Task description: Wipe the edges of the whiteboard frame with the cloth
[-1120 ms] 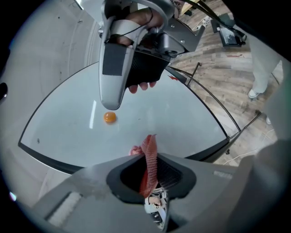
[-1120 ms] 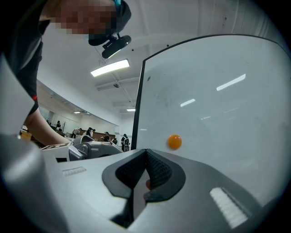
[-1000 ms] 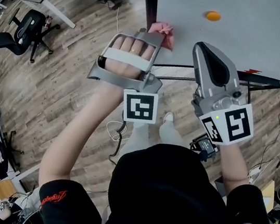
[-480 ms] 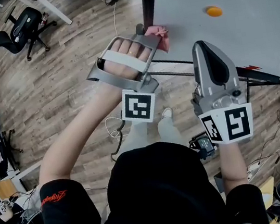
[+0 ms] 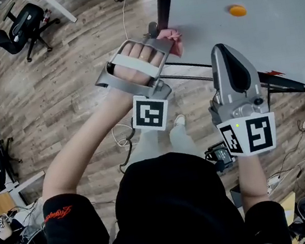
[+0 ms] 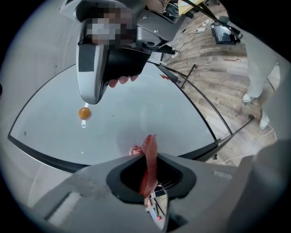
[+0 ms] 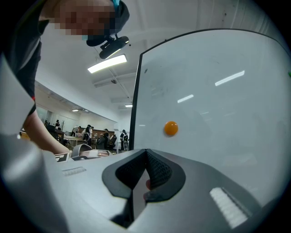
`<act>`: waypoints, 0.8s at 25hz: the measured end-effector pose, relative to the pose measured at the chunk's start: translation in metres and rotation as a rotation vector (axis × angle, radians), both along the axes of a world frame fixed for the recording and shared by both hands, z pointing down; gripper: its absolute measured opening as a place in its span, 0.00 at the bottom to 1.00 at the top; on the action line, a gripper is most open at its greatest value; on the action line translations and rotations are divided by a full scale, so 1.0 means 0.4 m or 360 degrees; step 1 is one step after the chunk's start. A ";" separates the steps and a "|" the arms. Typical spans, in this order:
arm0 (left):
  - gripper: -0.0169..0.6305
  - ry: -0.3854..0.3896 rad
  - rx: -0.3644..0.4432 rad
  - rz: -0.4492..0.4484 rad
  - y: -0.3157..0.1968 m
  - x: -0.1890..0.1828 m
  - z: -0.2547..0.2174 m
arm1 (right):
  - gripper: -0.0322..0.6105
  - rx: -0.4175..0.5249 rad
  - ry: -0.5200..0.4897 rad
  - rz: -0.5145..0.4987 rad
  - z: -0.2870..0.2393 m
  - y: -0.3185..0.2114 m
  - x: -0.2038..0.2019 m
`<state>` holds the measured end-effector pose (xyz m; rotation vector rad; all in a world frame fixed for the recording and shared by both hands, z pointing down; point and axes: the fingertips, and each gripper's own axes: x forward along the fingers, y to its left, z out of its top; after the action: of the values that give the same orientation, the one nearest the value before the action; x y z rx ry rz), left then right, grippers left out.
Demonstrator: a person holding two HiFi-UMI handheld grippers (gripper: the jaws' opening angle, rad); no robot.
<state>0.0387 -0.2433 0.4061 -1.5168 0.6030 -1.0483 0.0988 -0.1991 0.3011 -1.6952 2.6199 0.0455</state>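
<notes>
– Wood-plank floor (image 5: 69, 103) of an open office, an office chair (image 5: 23, 30) off to one side, and the whiteboard (image 5: 254, 39) standing on its frame in front of the person. How far along is the wiping?

– I'd judge it under way. The cloth (image 5: 168, 34) sits at the dark side edge of the whiteboard frame (image 5: 165, 1), close to the corner where that edge meets the bottom rail. Nothing on the frame shows which stretches have been wiped, so I would count the other edges as yet to do.

– Which one has the cloth?

– The left hand-held gripper (image 6: 148, 175). Its jaws are closed tight on a fold of the pink cloth, which stands up as a thin strip between them and bunches out in front, over the frame edge. It looks pressed to the frame, though I can't be sure of contact.

– And the other?

– The right hand-held gripper (image 7: 145, 177) has its jaws brought together with nothing gripped that I can make out. It is held up facing the board surface, well apart from the cloth, with an orange round magnet (image 7: 171, 128) on the board ahead of it.
</notes>
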 end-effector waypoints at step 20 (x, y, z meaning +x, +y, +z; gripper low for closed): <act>0.11 -0.0031 -0.0106 -0.0009 0.013 0.017 0.132 | 0.05 -0.0062 0.0010 0.0014 0.070 0.007 0.018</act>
<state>0.0453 -0.2381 0.4589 -1.5618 0.5643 -1.0956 0.1060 -0.1964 0.3291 -1.7215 2.6350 0.0002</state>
